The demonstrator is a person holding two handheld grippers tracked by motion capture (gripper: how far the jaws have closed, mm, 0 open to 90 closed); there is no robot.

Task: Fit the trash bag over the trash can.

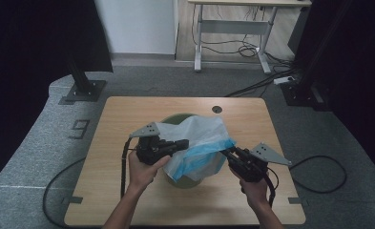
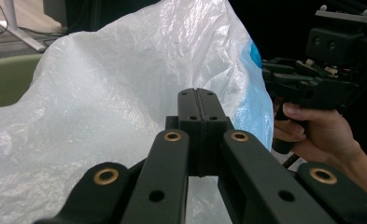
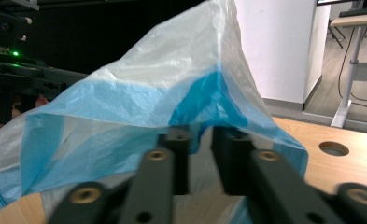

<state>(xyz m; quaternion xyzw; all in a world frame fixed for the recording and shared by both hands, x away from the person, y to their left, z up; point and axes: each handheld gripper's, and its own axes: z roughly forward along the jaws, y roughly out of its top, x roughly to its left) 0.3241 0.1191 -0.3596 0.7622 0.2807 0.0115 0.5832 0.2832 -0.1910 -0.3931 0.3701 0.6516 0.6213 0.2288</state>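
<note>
**High view: a plastic bag held over a green bin**

High view: the person holds the white, blue-edged plastic bag [image 1: 199,143] above the green bin [image 1: 182,179] on the wooden table [image 1: 128,114]. The left gripper [image 1: 181,144] meets the bag from the left, the right gripper [image 1: 225,151] from the right.

Left gripper view: the jaws are pressed together, flat against each other, with the white film of the bag [image 2: 116,93] right behind and around them; whether film is pinched between them cannot be told. The other gripper [image 2: 321,70] and its hand [image 2: 321,135] show at the right.

Right gripper view: the jaws stand a little apart, a narrow gap between them, under the bag's blue edge [image 3: 139,112], which drapes over their tips.
</note>
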